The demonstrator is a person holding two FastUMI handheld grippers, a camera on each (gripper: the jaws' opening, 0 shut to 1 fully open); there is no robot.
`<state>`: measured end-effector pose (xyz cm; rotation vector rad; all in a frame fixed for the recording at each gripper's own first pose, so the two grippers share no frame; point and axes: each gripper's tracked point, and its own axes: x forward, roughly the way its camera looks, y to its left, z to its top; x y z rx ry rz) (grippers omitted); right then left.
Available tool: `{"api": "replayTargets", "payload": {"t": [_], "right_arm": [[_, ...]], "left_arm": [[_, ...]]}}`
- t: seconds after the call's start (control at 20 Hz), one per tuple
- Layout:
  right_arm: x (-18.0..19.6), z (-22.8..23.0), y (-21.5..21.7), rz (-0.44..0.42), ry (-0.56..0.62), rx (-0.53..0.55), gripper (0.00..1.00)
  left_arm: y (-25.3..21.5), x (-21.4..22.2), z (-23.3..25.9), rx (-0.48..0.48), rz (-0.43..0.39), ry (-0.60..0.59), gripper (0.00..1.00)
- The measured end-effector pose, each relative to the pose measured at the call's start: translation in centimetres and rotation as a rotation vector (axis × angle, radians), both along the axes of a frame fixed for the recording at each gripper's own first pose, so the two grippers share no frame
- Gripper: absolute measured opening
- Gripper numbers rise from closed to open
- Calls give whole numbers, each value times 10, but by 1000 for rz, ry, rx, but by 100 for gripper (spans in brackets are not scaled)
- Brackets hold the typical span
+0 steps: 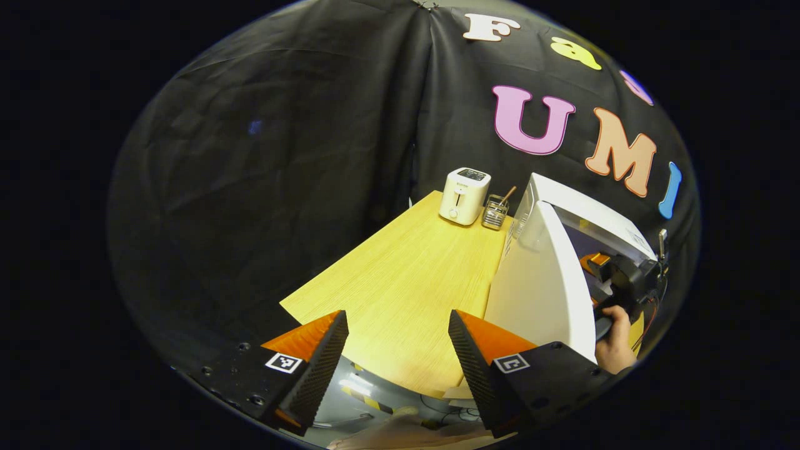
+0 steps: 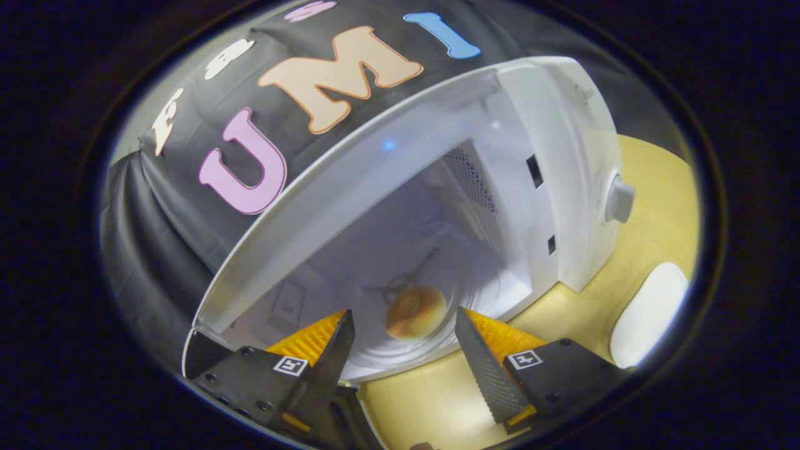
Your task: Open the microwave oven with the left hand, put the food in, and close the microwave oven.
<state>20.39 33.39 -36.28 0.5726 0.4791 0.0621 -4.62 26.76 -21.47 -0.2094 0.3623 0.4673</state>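
Right gripper view: right hand-held gripper (image 2: 403, 340) is spread wide, nothing between its fingers, aimed into the open microwave oven (image 2: 550, 181). The food (image 2: 415, 311), a round browned bun-like piece, lies on the glass turntable (image 2: 387, 356) inside the cavity, just ahead of the fingertips and roughly centred in the gap between them, not touched by either finger. Microwave's control side with a round knob (image 2: 619, 200) sits to the right of the cavity; a white plate-like item (image 2: 647, 312) lies on the desk (image 2: 662, 206) near the microwave's front right corner, only partly in view. Left gripper view: left hand-held gripper (image 1: 398, 344) is also spread open and holds nothing, hanging over the near edge of the desk (image 1: 400, 281). The microwave door (image 1: 540, 287) stands swung open, just to the right of the left gripper's right finger; cannot tell if finger and door touch. Beyond the door the other gripper (image 1: 615, 275) reaches into the microwave opening, with the person's hand (image 1: 615, 340) gripping its handle. At the far end of the desk stand a white toaster (image 1: 464, 195) and, just beside it, a small wire holder (image 1: 495, 211) with a stick-like utensil in it, both well apart from the left gripper. Food is in the microwave, door is open.
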Motion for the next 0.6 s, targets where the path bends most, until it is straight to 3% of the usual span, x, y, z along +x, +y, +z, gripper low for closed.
{"api": "replayTargets", "payload": {"t": [0.15, 0.25, 0.3, 0.35, 0.4, 0.45, 0.5, 0.55, 0.6], "right_arm": [[-28, 14, -4, 58, -27, -45, 99], [-48, 21, -6, 96, -27, -57, 99], [-58, 26, -10, 107, -28, -70, 99], [-67, 32, -14, 119, -31, -86, 99], [-75, 36, -19, 127, -36, -105, 100], [-85, 42, -24, 135, -41, -126, 90], [-94, 48, -29, 145, -53, -145, 91], [-104, 53, -35, 148, -58, -168, 100], [-113, 58, -42, 148, -64, -187, 100]], "left_arm": [[-1, 1, 0, -4, -6, -9, 93], [-4, 3, -1, -13, -19, -10, 83], [-6, 4, -2, -13, -27, -8, 73], [-10, 5, -2, -13, -39, -5, 73], [-13, 7, -2, -11, -52, -1, 56], [-16, 11, -3, -10, -66, 2, 39], [-20, 13, -4, -12, -81, 4, 39], [-24, 14, -4, -10, -93, 10, 19], [-26, 16, -5, -9, -106, 17, 13]]}}
